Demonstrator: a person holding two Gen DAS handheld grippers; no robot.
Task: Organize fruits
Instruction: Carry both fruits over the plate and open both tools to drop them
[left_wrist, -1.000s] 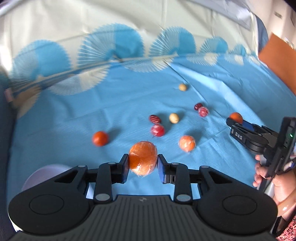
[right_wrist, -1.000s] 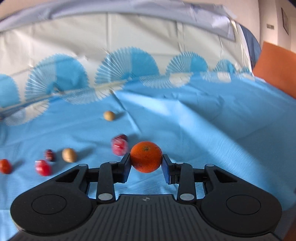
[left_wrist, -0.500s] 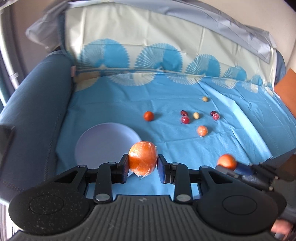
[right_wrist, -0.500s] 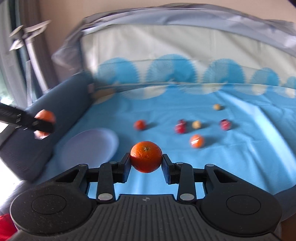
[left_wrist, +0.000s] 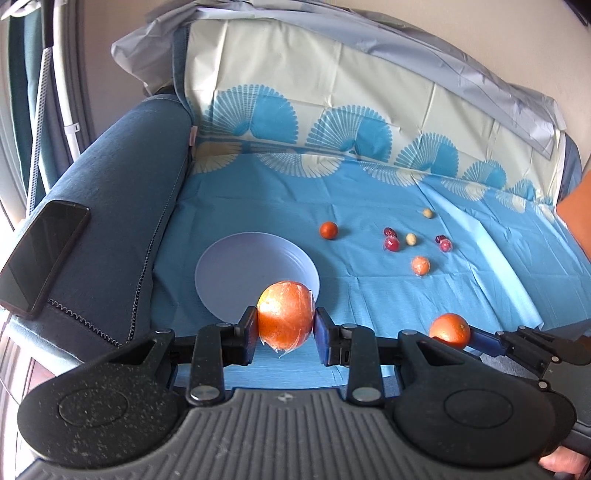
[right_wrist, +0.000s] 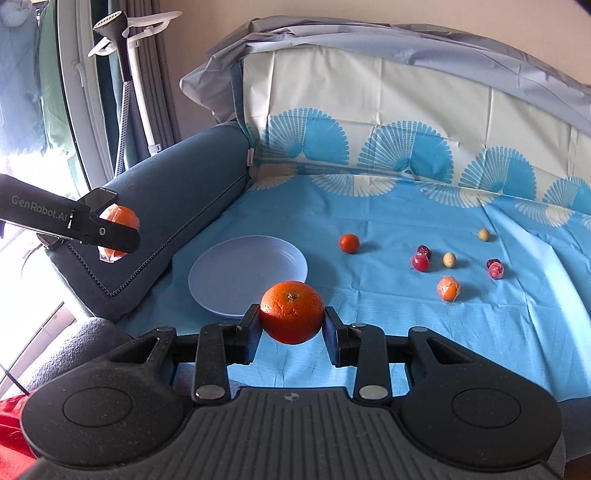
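My left gripper (left_wrist: 285, 330) is shut on a plastic-wrapped orange (left_wrist: 286, 317), held in the air near the front edge of a pale lilac plate (left_wrist: 236, 273). My right gripper (right_wrist: 291, 326) is shut on a bare orange (right_wrist: 291, 311), held above the sofa front, right of the plate (right_wrist: 229, 273). Each gripper shows in the other's view: the right one with its orange (left_wrist: 450, 329), the left one with its wrapped orange (right_wrist: 120, 225). Several small fruits lie on the blue cloth: a red one (right_wrist: 349, 242), a wrapped orange one (right_wrist: 448, 288), dark red ones (right_wrist: 420, 261), tan ones (right_wrist: 449, 259).
The sofa seat is covered by a blue fan-patterned cloth (left_wrist: 369, 295). A dark blue armrest (left_wrist: 122, 206) stands at the left with a black phone (left_wrist: 40, 254) on it. An orange cushion (left_wrist: 576, 221) is at the far right. A white stand (right_wrist: 136, 85) is by the window.
Both grippers have pulled back and up from the cloth, each still holding its orange. The plate, armrest and phone have come into view. The loose fruits have not moved.
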